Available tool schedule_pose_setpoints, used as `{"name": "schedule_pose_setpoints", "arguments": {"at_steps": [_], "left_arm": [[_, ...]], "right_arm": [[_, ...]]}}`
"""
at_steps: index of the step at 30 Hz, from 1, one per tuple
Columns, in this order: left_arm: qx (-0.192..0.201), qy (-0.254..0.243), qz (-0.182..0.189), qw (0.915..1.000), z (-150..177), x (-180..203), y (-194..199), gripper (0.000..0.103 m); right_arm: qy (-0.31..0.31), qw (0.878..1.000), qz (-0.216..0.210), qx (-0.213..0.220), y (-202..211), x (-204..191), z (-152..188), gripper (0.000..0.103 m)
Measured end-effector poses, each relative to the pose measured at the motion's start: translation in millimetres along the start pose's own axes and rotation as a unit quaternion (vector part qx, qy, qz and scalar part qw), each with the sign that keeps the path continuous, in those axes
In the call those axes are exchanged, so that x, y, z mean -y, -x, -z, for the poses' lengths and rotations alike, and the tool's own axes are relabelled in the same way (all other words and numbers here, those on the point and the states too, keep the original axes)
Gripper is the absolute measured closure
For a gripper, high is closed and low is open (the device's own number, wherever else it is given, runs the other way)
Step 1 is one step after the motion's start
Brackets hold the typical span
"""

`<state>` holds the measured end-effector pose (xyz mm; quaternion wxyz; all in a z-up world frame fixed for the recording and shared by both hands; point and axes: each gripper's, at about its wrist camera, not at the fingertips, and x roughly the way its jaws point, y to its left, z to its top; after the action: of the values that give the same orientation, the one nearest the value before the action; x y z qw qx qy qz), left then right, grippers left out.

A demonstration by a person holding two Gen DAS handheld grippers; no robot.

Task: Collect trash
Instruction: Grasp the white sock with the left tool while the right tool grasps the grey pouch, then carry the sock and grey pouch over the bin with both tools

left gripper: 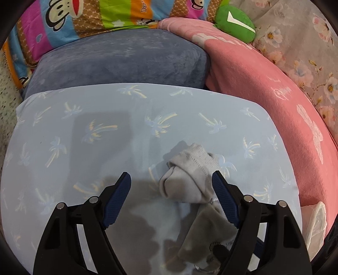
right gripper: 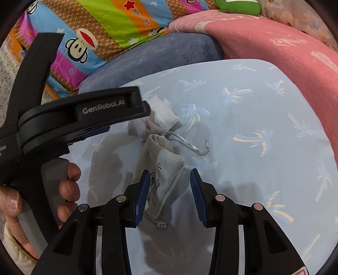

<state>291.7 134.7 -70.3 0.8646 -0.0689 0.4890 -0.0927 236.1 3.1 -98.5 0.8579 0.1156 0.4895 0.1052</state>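
A crumpled grey-white sock (left gripper: 188,175) lies on a light blue palm-print pillow (left gripper: 84,148). A grey velvet drawstring pouch (left gripper: 202,228) lies just below it. My left gripper (left gripper: 171,179) is open, its jaws straddling the sock, right fingertip (left gripper: 219,182) against its edge. In the right wrist view the sock (right gripper: 162,118) sits partly under the left gripper body (right gripper: 84,118). The pouch (right gripper: 162,175) lies below it with a silver cord (right gripper: 190,146) trailing right. My right gripper (right gripper: 168,175) is open, low over the pouch's lower end, left fingertip (right gripper: 143,182) on it.
A grey-blue cushion (left gripper: 126,61) lies behind the pillow. A pink blanket (left gripper: 274,101) runs along the right. A colourful monkey-print quilt (left gripper: 84,19) and a green plush toy (left gripper: 234,23) lie at the back. White crumpled plastic (left gripper: 316,224) lies at the right edge.
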Motion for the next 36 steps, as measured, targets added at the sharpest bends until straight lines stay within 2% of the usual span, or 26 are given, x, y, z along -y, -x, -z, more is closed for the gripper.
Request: {"name": "schedule_pose_setpoints", "arguments": {"at_steps": [3,4,7,10,12,19,25,36], "left_arm": [[-0.015,0.000,0.016,0.9998,-1,-1,-10,0.041],[-0.017,0.002,0.025,0.9996,-1,-1,-12,0.044],[-0.018,-0.001,0.045,0.9988,1,1,-11,0.061],[-0.014,-0.008,0.048,0.9987,6,6,-5,0.069],[-0.013,-0.012,0.050,0.9986,10,9,0,0.073],[-0.004,-0.009,0.055,0.9984,20,24,24,0.075],[0.008,-0.020,0.060,0.9980,36,49,52,0.075],[0.029,-0.070,0.085,0.9935,76,125,99,0.075]], "right_arm": [[-0.002,1.000,0.000,-0.002,-5,1,2,0.070],[-0.002,1.000,-0.002,-0.004,-6,1,3,0.076],[-0.008,1.000,-0.010,-0.008,-7,3,6,0.086],[-0.009,1.000,-0.017,-0.008,-3,2,9,0.097],[-0.007,1.000,-0.017,-0.004,4,2,13,0.099],[-0.023,1.000,-0.017,0.013,37,12,33,0.100],[-0.037,0.998,-0.011,0.039,83,31,52,0.100],[-0.072,0.992,0.016,0.107,177,83,90,0.100]]}}
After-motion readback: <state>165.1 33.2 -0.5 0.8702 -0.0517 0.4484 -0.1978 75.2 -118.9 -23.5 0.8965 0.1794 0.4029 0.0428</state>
